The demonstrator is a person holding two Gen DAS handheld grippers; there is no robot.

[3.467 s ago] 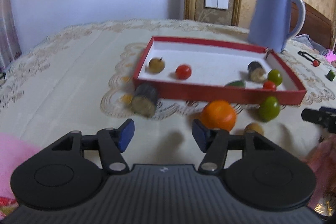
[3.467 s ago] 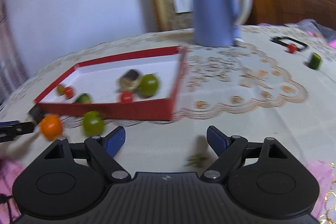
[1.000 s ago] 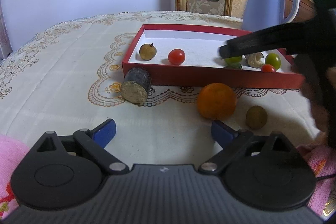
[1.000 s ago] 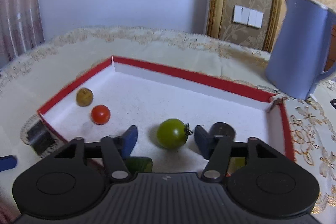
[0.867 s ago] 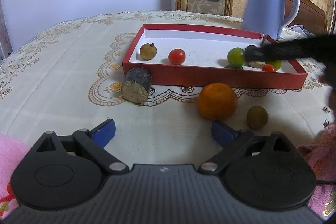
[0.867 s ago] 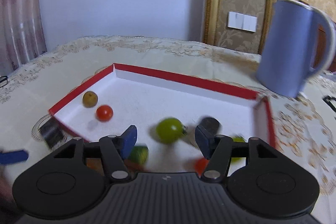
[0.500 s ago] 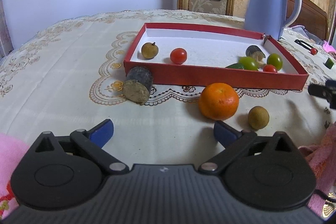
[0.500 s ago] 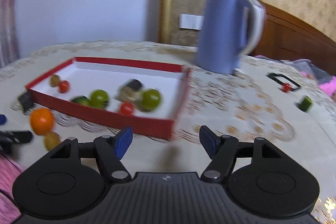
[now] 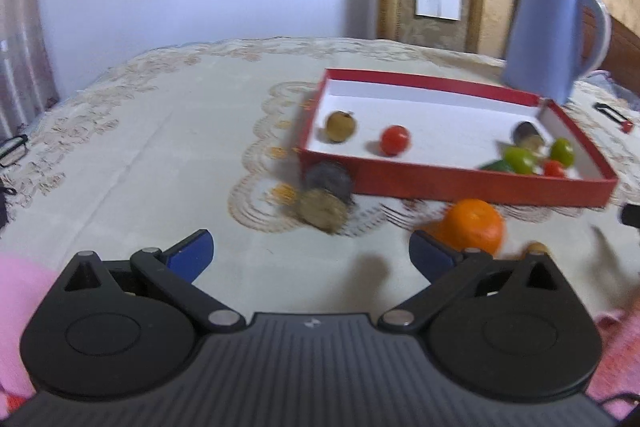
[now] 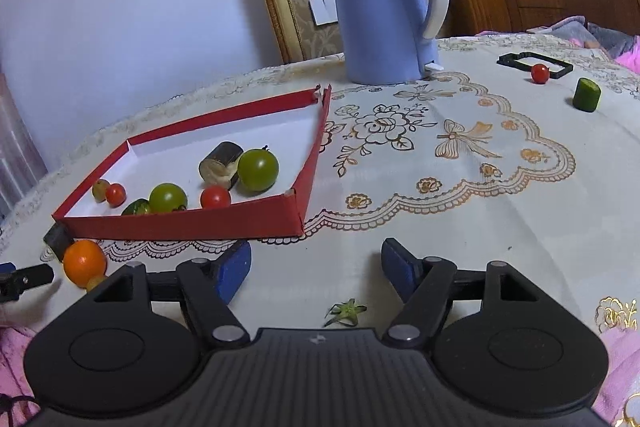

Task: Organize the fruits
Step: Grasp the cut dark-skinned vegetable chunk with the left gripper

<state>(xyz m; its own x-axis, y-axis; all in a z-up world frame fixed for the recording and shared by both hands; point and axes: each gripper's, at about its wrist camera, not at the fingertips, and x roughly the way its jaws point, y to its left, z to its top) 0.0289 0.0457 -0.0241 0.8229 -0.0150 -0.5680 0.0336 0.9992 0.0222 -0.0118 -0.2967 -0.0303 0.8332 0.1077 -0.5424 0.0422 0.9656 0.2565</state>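
The red tray (image 10: 200, 223) holds two green tomatoes (image 10: 258, 165) (image 10: 168, 197), red tomatoes (image 10: 215, 197), a dark cut piece (image 10: 220, 163) and a brown fruit (image 9: 340, 126). In front of the tray (image 9: 440, 181) lie an orange (image 9: 474, 227), a dark cylinder piece (image 9: 326, 199) and a small brown fruit (image 9: 536, 249). My left gripper (image 9: 311, 253) is open just short of the orange, with nothing between its fingers. My right gripper (image 10: 316, 265) hovers over the cloth before the tray's right corner, jaws opening, with nothing between them.
A blue kettle (image 10: 384, 3) stands behind the tray. Far right on the cloth are a red cherry tomato (image 10: 540, 73), a black frame (image 10: 516, 61) and a green cucumber piece (image 10: 586, 95). A green calyx (image 10: 346, 311) lies under the right gripper. Glasses (image 9: 12, 149) lie far left.
The right gripper let go of a green tomato inside the tray, then drew back out to the right, its jaws widening. The left gripper's jaws spread wider and its view swung slightly left.
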